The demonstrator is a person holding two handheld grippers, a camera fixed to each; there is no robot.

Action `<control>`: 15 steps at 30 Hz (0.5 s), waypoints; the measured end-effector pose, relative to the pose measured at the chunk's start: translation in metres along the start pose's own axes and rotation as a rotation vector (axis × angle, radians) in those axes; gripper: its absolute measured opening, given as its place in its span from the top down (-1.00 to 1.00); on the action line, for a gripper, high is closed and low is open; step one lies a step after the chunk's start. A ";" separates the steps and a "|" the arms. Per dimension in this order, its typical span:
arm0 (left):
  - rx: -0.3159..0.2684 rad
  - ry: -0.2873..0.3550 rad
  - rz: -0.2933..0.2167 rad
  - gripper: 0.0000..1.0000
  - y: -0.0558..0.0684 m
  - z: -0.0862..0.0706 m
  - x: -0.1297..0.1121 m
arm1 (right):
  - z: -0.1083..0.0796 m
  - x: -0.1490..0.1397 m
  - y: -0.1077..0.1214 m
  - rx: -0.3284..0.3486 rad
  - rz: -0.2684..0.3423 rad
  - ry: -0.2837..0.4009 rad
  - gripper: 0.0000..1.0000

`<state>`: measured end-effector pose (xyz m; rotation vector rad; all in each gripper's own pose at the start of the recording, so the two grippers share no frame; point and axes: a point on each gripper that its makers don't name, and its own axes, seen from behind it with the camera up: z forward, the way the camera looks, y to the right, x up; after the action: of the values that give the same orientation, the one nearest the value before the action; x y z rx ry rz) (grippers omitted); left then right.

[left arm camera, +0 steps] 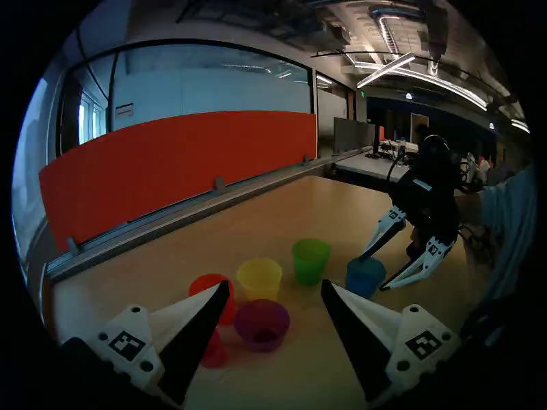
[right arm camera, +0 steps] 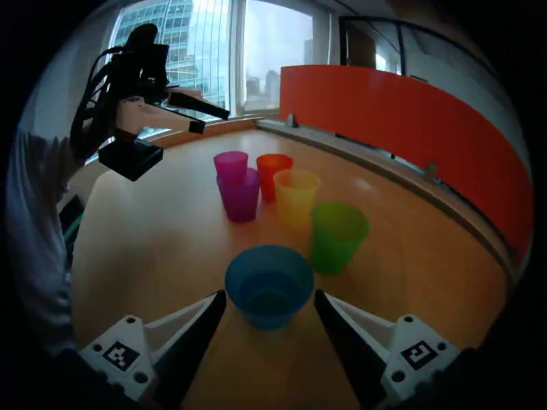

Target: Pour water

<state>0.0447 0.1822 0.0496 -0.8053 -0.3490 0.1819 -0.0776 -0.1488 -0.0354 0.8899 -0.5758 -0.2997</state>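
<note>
We log the right gripper (right arm camera: 269,294) open, its jaws straddling the blue cup (right arm camera: 269,273) on the wooden table (right arm camera: 157,239), close beside its wall, with no grip seen. The left gripper (left arm camera: 275,287) is spread wide and empty, and the purple cup (left arm camera: 262,324) stands ahead between its jaws.

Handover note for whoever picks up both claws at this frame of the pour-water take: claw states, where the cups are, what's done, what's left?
Left claw: open, empty, held in the air facing the purple cup.
Right claw: open, one finger on each side of the blue cup, not pressing on it.
All cups stand upright on the table: blue, green cup, yellow cup, red cup, purple, pink cup.
Done: right claw lined up on blue.
Left: close, lift, pour. Whether blue holds water is unclear.
</note>
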 end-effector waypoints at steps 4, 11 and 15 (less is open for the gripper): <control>0.000 -0.001 -0.001 -1.00 0.000 0.001 -0.001 | 0.007 0.001 -0.001 0.003 0.000 0.001 -1.00; 0.001 -0.005 -0.001 -1.00 0.000 0.000 -0.002 | 0.018 0.003 -0.002 0.003 -0.002 0.002 -1.00; 0.001 -0.007 0.000 -1.00 0.000 -0.001 -0.003 | 0.022 0.003 -0.001 0.000 -0.004 0.003 -0.98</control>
<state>0.0423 0.1808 0.0483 -0.8034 -0.3556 0.1851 -0.0881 -0.1646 -0.0245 0.8915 -0.5710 -0.3017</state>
